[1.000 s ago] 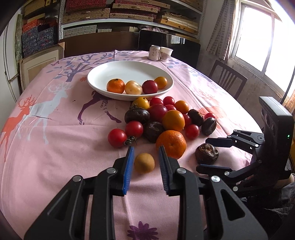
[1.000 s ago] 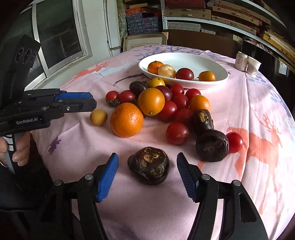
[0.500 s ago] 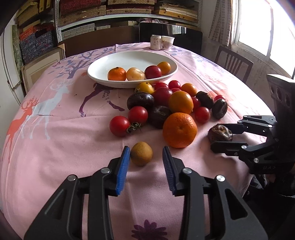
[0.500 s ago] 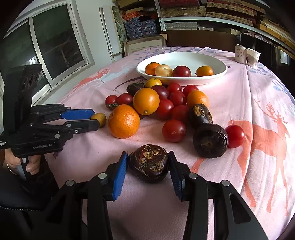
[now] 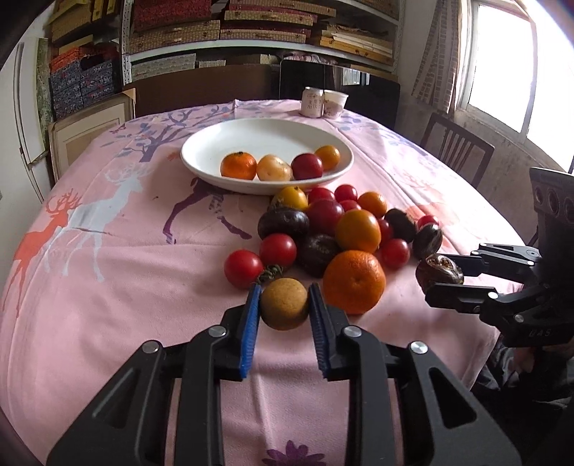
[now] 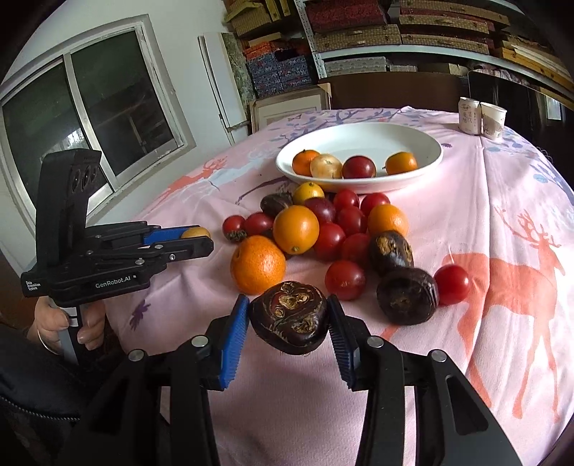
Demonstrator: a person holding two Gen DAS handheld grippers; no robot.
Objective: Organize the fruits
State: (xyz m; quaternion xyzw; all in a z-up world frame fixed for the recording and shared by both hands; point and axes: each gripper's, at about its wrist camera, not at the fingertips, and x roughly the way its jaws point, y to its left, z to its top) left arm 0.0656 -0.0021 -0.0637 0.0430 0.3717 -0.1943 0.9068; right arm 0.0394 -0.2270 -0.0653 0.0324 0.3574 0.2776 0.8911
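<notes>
My left gripper is shut on a small tan round fruit and holds it above the pink cloth, in front of the fruit pile. My right gripper is shut on a dark wrinkled passion fruit, lifted off the cloth. A pile of oranges, red tomatoes and dark passion fruits lies mid-table. Behind it a white bowl holds several fruits. The right gripper shows in the left wrist view; the left gripper shows in the right wrist view.
A can and a paper cup stand at the table's far edge. A dark chair stands at the right side. Shelves with boxes fill the back wall. The tablecloth drops off at the near edge.
Both grippers closed on their fruits and lifted them off the cloth: the left on the tan fruit, the right on the dark passion fruit.
</notes>
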